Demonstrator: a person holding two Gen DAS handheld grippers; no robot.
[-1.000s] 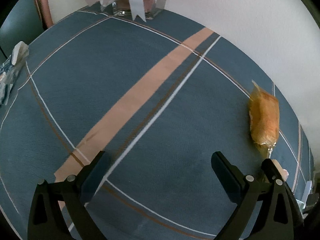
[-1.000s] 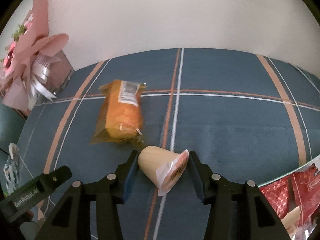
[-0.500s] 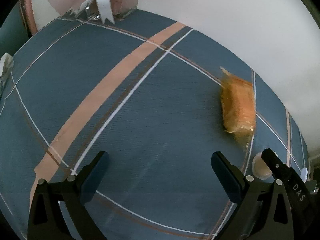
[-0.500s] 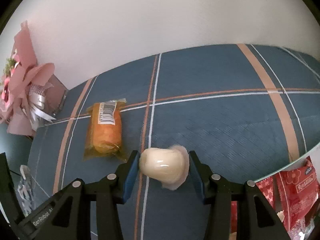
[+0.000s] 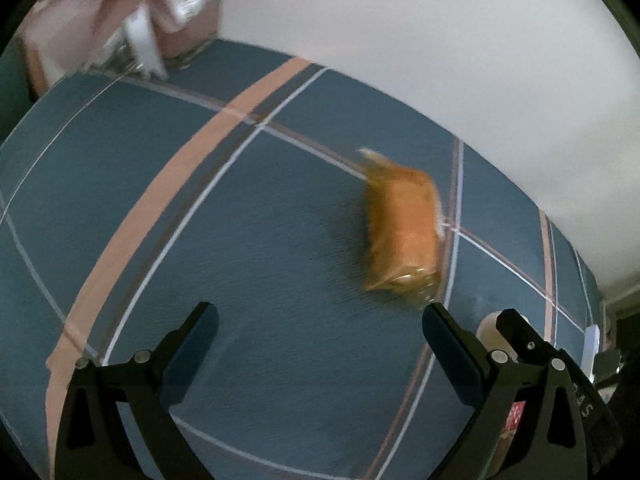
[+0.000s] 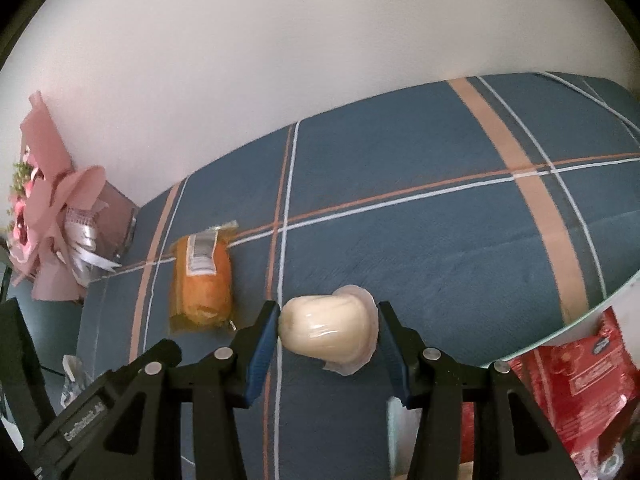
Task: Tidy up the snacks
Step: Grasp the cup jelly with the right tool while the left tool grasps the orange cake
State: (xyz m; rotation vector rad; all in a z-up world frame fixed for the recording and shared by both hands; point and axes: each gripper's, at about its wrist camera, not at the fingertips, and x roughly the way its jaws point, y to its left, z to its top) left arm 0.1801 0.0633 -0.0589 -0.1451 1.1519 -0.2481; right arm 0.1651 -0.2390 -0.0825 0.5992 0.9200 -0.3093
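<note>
Left wrist view: left gripper (image 5: 320, 330) spread wide, black fingers (image 5: 188, 344) with dark blue pads apart, nothing between them, hovering over a blue tablecloth with peach and white stripes (image 5: 200, 240). Just beyond the right-hand finger, lying on the cloth, a blurred orange snack cake in a clear plastic wrapper (image 5: 402, 236), untouched. Farther right and nearer, partly hidden behind that finger, a sliver of a cream-coloured jelly cup with a foil lid (image 5: 490, 330), flanked by the black arm of the right gripper (image 5: 520, 332). At the far left corner, a blurred pink paper bouquet with white ribbon (image 5: 132, 12) against a white wall (image 5: 440, 60).

Right wrist view: right gripper (image 6: 328, 330) clamped on the jelly cup (image 6: 324, 330), blue pads pressing the cup's base on the left and its lid rim on the right, cup lying sideways and lifted above the tablecloth (image 6: 440, 240). To the left, on the cloth, the orange snack cake (image 6: 202, 280), label end far, well clear of the fingers. Farther left, the bouquet (image 6: 60, 224) by the wall (image 6: 280, 60). Near left, the left gripper's black arm. Near right, past the table edge, red printed snack packets (image 6: 580, 380).
</note>
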